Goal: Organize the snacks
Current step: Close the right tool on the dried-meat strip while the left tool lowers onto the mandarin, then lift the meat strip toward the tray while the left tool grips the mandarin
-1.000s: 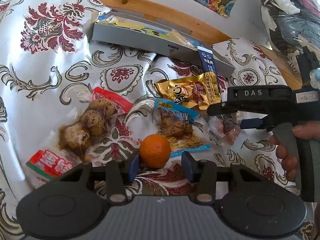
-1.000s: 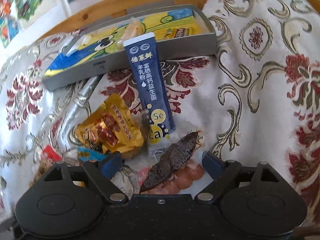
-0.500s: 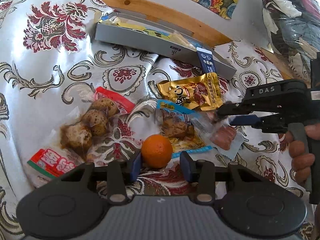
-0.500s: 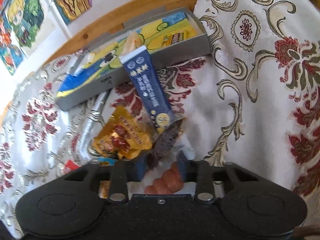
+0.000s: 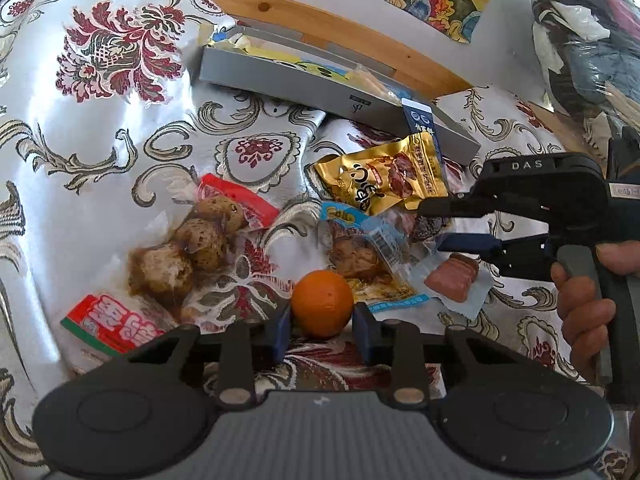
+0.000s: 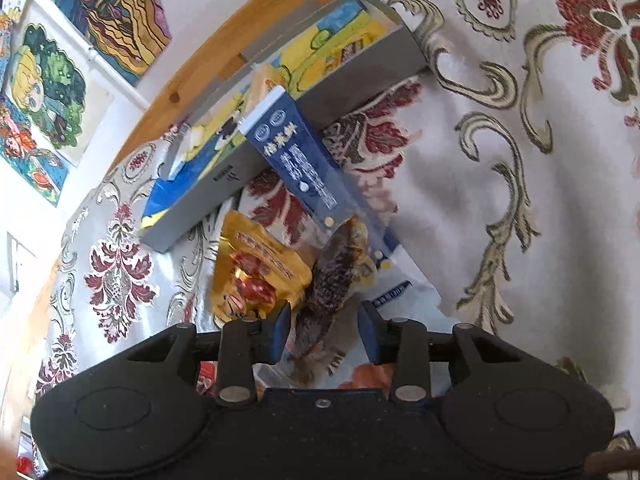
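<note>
Broadly, a brocade cloth (image 5: 120, 128) patterned in silver and red covers the whole surface, and at its far side a long grey box (image 5: 328, 92) lies open with yellow and blue packets inside. A navy sachet (image 6: 304, 172) leans from the cloth up onto the box wall. Nearer, loose snacks cluster together: a clear pack of speckled eggs (image 5: 192, 248) at the left, a gold pouch (image 5: 384, 182) in the middle, a blue-edged packet (image 5: 360, 252) touching it on the near side.

The right gripper (image 6: 324, 326), held in a hand (image 5: 584, 300) at the right, is clamped on a clear packet with a dark strip (image 6: 332, 276) and sausage pieces (image 5: 452, 276); most of that packet hangs outside the grip. The left gripper (image 5: 322, 326) straddles a small orange (image 5: 322, 304) at the near edge, its pads close on either side; I cannot tell whether they press on it yet.

Likely risks: the slick film could slide out of the right grip on the way to the box, since only an edge is pinched. The dangling end may also drag the gold pouch or knock the sachet down. The round orange could roll away if the pads meet it off centre.
</note>
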